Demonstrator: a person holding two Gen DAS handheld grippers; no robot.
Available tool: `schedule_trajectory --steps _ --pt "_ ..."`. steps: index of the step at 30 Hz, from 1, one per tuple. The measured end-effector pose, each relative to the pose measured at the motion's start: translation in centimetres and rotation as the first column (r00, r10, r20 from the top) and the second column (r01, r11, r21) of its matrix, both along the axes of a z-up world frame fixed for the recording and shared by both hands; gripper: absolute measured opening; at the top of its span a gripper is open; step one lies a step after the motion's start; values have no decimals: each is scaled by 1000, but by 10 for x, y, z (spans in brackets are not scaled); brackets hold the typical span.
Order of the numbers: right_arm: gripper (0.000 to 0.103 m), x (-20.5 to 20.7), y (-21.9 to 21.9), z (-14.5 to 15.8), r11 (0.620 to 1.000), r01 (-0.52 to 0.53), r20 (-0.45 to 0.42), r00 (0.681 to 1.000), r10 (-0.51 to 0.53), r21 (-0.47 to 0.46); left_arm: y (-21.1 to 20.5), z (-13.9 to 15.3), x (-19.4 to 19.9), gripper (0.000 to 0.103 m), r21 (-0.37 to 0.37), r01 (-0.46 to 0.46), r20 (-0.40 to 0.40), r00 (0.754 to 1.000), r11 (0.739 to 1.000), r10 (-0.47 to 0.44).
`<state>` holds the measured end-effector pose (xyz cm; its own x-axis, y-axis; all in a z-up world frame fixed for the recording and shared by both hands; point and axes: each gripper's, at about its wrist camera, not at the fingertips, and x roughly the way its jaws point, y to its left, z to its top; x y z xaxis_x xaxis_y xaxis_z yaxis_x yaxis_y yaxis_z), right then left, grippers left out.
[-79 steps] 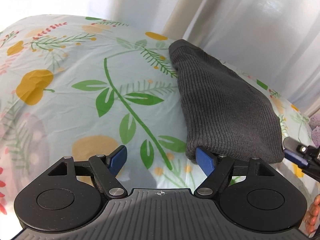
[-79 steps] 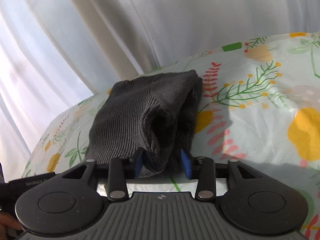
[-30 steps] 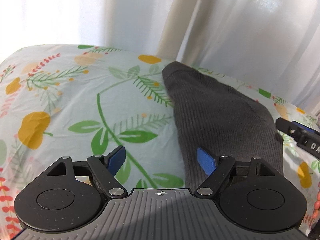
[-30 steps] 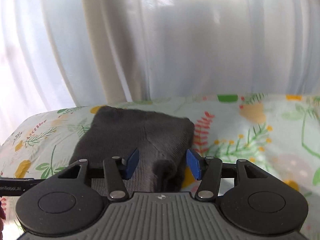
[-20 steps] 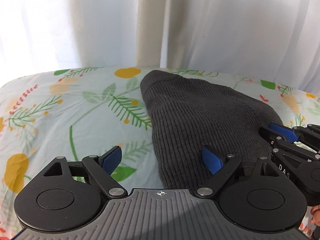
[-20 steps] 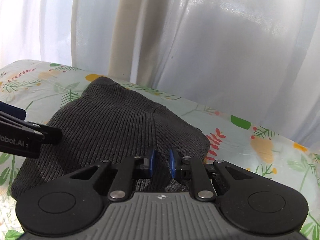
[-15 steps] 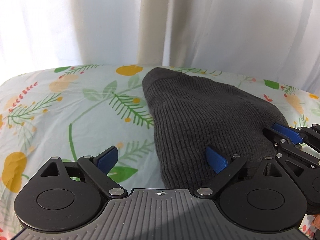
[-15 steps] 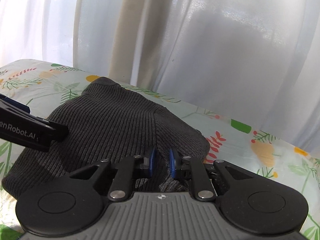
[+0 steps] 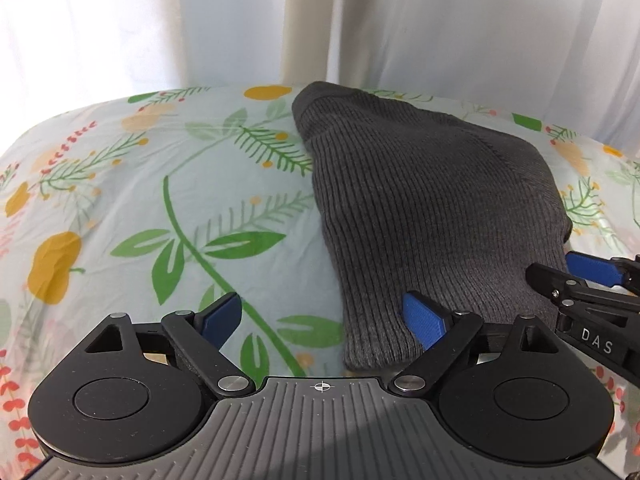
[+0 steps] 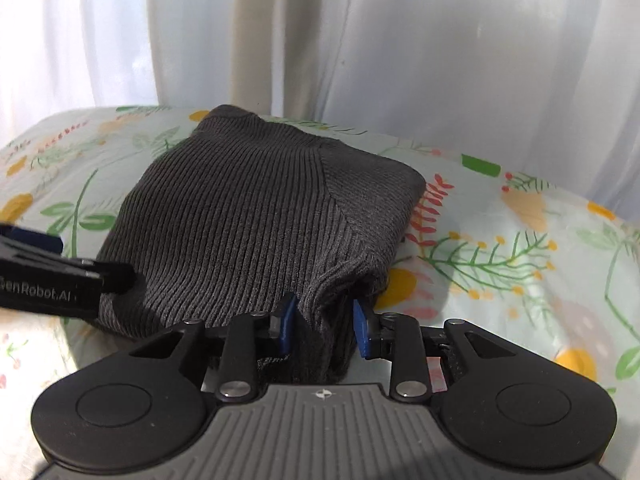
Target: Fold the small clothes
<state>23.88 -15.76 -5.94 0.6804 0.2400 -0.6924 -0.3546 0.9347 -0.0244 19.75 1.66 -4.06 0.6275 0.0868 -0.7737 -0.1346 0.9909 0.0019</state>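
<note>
A folded dark grey ribbed knit garment (image 9: 432, 208) lies on the floral cloth, also in the right wrist view (image 10: 248, 220). My left gripper (image 9: 320, 320) is open at the garment's near left corner; its right finger (image 9: 424, 320) rests on the knit, its left finger over bare cloth. My right gripper (image 10: 324, 328) has its jaws partly apart around the garment's thick near right corner, and the fabric sits between the pads. The right gripper's tip also shows in the left wrist view (image 9: 592, 276).
The floral tablecloth (image 9: 160, 208) covers a rounded table whose far edge meets white curtains (image 10: 400, 60). The left gripper's arm (image 10: 60, 276) crosses the left side of the right wrist view.
The right gripper's jaws, nearly closed on the garment corner half a second ago, have opened wider around it. Both grippers have dropped lower toward the table. The left stays open.
</note>
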Motion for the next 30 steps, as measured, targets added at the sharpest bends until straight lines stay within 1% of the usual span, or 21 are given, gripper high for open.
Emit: schedule_trajectory --steps 1,2,3,4,5,7,9,11,12,13,15,17,19,21,22,24,25,26,27,28,30 --pt "48 -2 -3 3 1000 14 -8 1000 -14 12 -2 3 -7 95 16 4 -1 1000 1000 -4" --pt "70 -6 -6 5 1000 25 -10 1000 -25 17 -3 5 -14 97 30 6 0 1000 1000 -6" --pt "89 -13 -9 7 999 33 -13 999 -33 29 -5 6 -22 98 43 11 -2 1000 999 -11" --pt "94 -22 -12 8 998 32 -25 999 -31 46 -7 8 -30 98 53 18 -8 1000 998 -17" --pt "97 -30 -15 7 997 24 -51 998 -20 68 -8 9 -38 101 60 21 -15 1000 998 -20" --pt "99 -46 -21 3 994 5 -134 991 10 110 -11 9 -54 101 77 24 -24 999 997 -22" --pt "99 -59 -26 -2 989 18 -220 975 14 145 -13 8 -65 102 97 17 -54 998 995 -12" --pt "99 -67 -31 -6 985 50 -295 955 1 163 -12 9 -70 102 91 7 -85 996 996 1" --pt "99 -71 -32 -6 984 67 -315 949 -12 163 -11 10 -73 102 80 2 -92 996 997 5" --pt "99 -73 -33 -4 984 79 -324 946 -25 157 -11 11 -74 102 69 -2 -96 995 998 9" --pt "99 -76 -31 3 988 104 -321 945 -62 113 -10 18 -76 102 68 -15 -88 996 998 21" --pt "99 -76 -27 13 990 126 -289 952 -102 65 -12 27 -77 102 103 -21 -54 998 994 26" --pt "99 -75 -24 23 983 184 -245 954 -175 12 -15 36 -78 102 135 0 -20 1000 991 3" --pt "99 -70 -21 30 977 210 -247 946 -209 -23 -15 43 -76 102 136 21 -13 1000 991 -20" --pt "99 -66 -18 33 979 201 -261 943 -205 -43 -13 45 -75 102 127 31 -22 999 991 -29" --pt "99 -57 -10 35 983 146 -312 934 -173 -109 -11 46 -71 102 110 38 -44 998 993 -34" --pt "99 -52 -3 34 983 94 -351 925 -145 -156 -11 46 -67 102 108 40 -70 997 993 -33" --pt "99 -49 3 32 982 37 -378 920 -106 -184 -11 45 -64 102 105 43 -101 994 994 -33" --pt "99 -49 6 32 981 32 -378 920 -104 -192 -11 44 -60 102 102 51 -129 991 993 -38" --pt "99 -48 6 33 979 59 -365 922 -129 -197 -12 43 -57 102 104 58 -151 988 993 -42" --pt "99 -47 9 36 973 87 -352 922 -160 -214 -14 41 -55 102 121 51 -157 987 991 -32"
